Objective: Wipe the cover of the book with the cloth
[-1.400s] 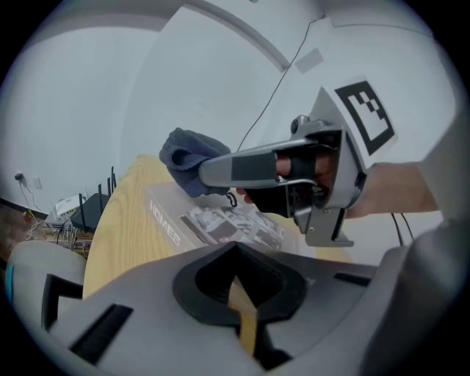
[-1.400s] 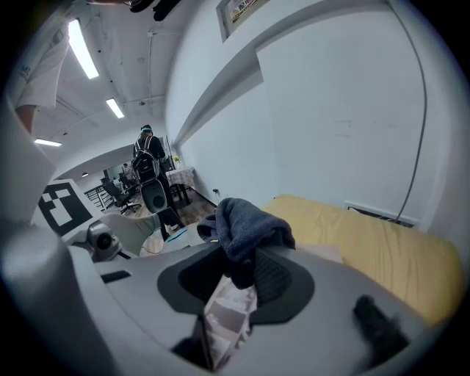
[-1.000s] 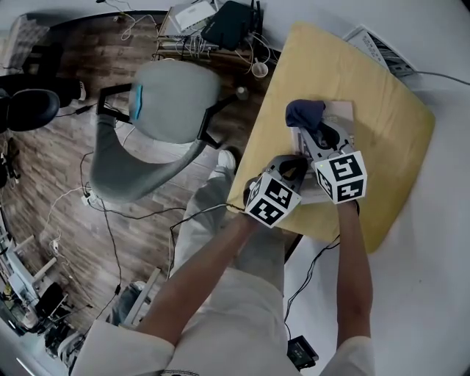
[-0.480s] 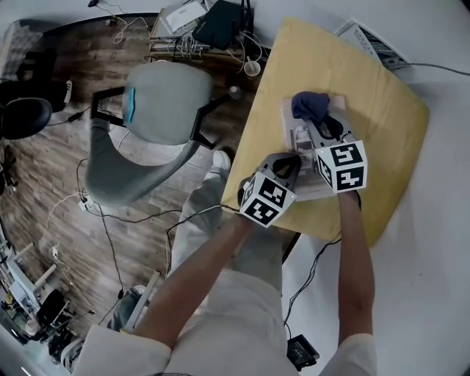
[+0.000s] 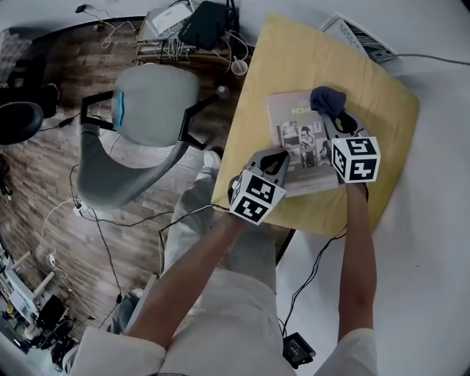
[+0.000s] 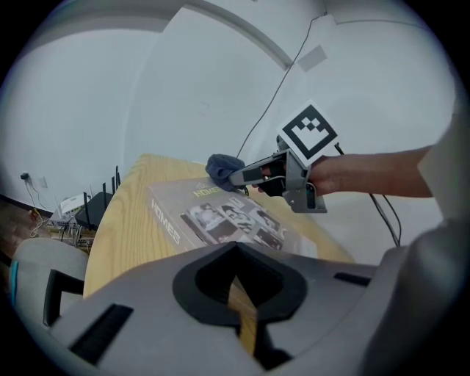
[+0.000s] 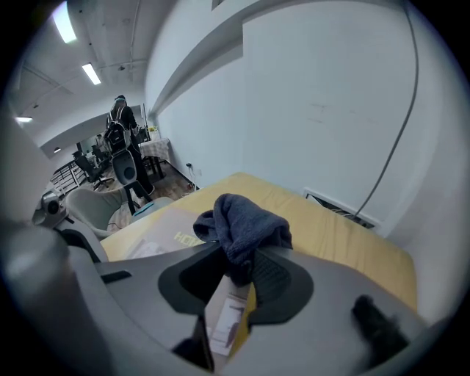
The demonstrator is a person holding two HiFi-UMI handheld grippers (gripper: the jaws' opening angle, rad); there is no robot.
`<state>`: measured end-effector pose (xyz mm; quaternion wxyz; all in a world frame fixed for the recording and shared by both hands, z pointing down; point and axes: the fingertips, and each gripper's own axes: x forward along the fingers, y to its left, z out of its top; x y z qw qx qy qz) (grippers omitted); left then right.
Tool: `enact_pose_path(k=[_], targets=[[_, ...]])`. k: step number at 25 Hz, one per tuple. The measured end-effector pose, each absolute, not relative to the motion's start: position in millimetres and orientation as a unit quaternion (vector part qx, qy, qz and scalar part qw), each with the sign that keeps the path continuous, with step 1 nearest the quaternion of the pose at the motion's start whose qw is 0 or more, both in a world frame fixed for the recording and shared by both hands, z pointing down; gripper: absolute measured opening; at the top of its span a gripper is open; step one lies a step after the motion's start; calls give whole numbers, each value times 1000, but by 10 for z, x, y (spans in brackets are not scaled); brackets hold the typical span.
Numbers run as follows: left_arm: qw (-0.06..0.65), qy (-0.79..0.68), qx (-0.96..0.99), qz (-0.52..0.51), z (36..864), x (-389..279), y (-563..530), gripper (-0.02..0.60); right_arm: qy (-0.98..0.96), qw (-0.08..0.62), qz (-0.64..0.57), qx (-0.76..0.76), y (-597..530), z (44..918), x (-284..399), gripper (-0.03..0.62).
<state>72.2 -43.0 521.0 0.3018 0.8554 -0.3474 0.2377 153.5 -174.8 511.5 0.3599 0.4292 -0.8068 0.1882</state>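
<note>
A book point(image 5: 297, 139) with photos on its grey cover lies flat on the yellow table point(image 5: 294, 55). My right gripper point(image 5: 334, 117) is shut on a dark blue cloth point(image 5: 327, 98), which rests at the book's far right corner. The right gripper view has the cloth point(image 7: 246, 220) bunched between the jaws, over the book point(image 7: 158, 235). My left gripper point(image 5: 276, 156) sits at the book's near left edge, its jaws closed to a narrow slit with nothing seen in them. In the left gripper view the book point(image 6: 220, 217) lies ahead, with the cloth point(image 6: 222, 167) at its far end.
A grey office chair point(image 5: 147, 121) stands left of the table on the wooden floor. Behind it are a black router point(image 5: 205, 22), cables and a paper cup point(image 5: 239, 67). A printed sheet point(image 5: 360, 37) pokes out at the table's far right corner. White floor lies to the right.
My right gripper has carried the cloth from the book's far left part across to its far right corner, so more of the cover shows. The left gripper has stayed at the near edge.
</note>
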Motion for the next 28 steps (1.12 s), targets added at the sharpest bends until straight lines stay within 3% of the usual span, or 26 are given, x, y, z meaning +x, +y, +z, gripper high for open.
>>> enact_pose_path(k=[6,12,17,28], targets=[[286,-343,859,251,5200,740,-423,2,-768,388,178,477,-1808,5092,1889,110],[289,-343,858,249,5192,745,-423,2,-775,368,134,496,-1772,4885,1890,110],[292,-347,857,245,5202,731,-430,2,-805,321,155,475,-1622,4687,1525,110],[311,-336,856,239,5207,735,-419,2,-857,311,153,380,-1200,4669,827,110]])
